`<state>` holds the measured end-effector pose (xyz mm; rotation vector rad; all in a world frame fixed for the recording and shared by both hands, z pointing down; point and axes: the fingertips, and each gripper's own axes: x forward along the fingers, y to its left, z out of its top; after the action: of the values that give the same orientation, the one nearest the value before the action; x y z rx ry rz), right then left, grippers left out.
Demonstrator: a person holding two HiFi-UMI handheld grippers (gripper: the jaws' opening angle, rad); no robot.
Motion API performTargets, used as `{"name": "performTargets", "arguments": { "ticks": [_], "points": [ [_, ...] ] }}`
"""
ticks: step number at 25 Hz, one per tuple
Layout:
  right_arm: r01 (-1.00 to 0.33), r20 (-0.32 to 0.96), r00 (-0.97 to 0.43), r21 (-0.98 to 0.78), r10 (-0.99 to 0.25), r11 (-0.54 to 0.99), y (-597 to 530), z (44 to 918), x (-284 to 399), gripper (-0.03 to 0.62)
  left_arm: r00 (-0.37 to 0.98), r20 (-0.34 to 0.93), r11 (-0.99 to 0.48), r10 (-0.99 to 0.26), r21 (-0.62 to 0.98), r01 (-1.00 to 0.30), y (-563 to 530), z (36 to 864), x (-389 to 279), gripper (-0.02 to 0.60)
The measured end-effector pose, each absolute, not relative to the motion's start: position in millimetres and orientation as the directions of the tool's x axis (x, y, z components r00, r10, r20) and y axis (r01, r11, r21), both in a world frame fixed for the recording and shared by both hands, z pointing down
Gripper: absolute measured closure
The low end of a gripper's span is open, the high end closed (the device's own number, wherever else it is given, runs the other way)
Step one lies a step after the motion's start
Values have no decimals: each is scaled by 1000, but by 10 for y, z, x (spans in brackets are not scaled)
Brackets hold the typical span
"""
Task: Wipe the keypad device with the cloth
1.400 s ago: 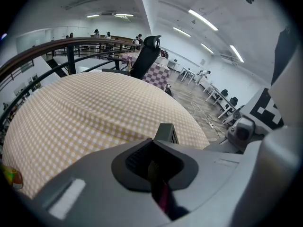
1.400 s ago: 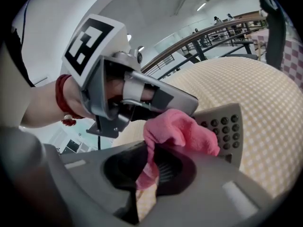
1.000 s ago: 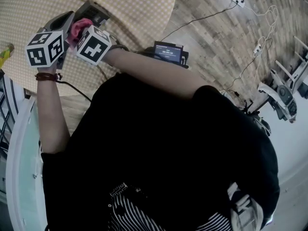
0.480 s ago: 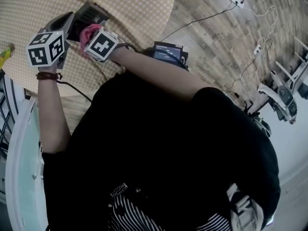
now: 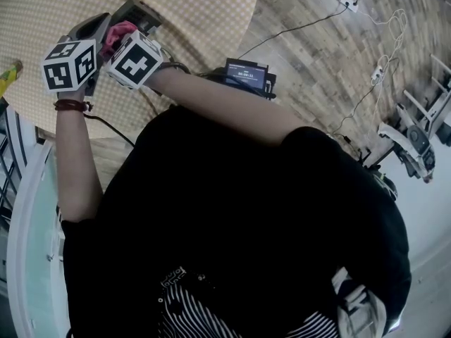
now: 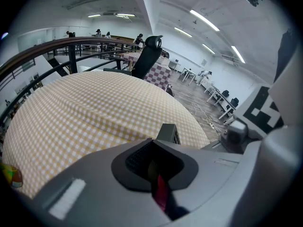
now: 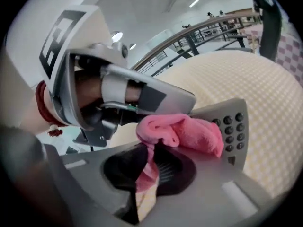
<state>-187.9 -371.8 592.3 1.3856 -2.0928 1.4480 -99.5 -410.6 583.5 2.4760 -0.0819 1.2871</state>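
1. Left gripper view: left tool (image 6: 154, 164) has its jaws closed on the edge of the keypad device (image 6: 168, 134). Only a grey corner of the device shows past the tips.
2. Right gripper view: right tool (image 7: 149, 164) is clamped on the pink cloth (image 7: 182, 129). A bunched wad sits past the tips, pressed on the device face just beside the dark round buttons.
3. Same view: the left tool's finger lies along the device's upper edge, just above the cloth.
4. Head view: both tools are close together at upper left, marker cubes side by side, with pink cloth showing between them.
5. The device is held tilted over the round desk (image 5: 197, 13), which has a yellow-check cover. Can't tell if it touches the desk.
6. Wood floor (image 5: 317, 41) with loose cables lies beyond the desk.
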Motion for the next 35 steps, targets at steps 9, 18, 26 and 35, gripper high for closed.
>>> {"name": "performTargets", "arguments": {
  "ticks": [9,18,26,35],
  "points": [
    [-771,710,-568,-636,-417,-33,-3150,6584,-2008,549,587,802,-938,108,278,-207,-4099,5844,-1007,578],
    [-767,734,-568,-636,-372,-85,-3070,6658,-1994,549,587,803,-939,105,274,-206,-4100,5835,-985,578],
    [-759,660,-561,-651,-500,-7,-3567,6082,-1897,549,587,802,-938,112,279,-203,-4091,5823,-976,578],
    [-689,627,-634,-724,-453,-39,-3239,6483,-2013,549,588,802,-939,108,276,-204,-4103,5808,-974,578]
  ]
}}
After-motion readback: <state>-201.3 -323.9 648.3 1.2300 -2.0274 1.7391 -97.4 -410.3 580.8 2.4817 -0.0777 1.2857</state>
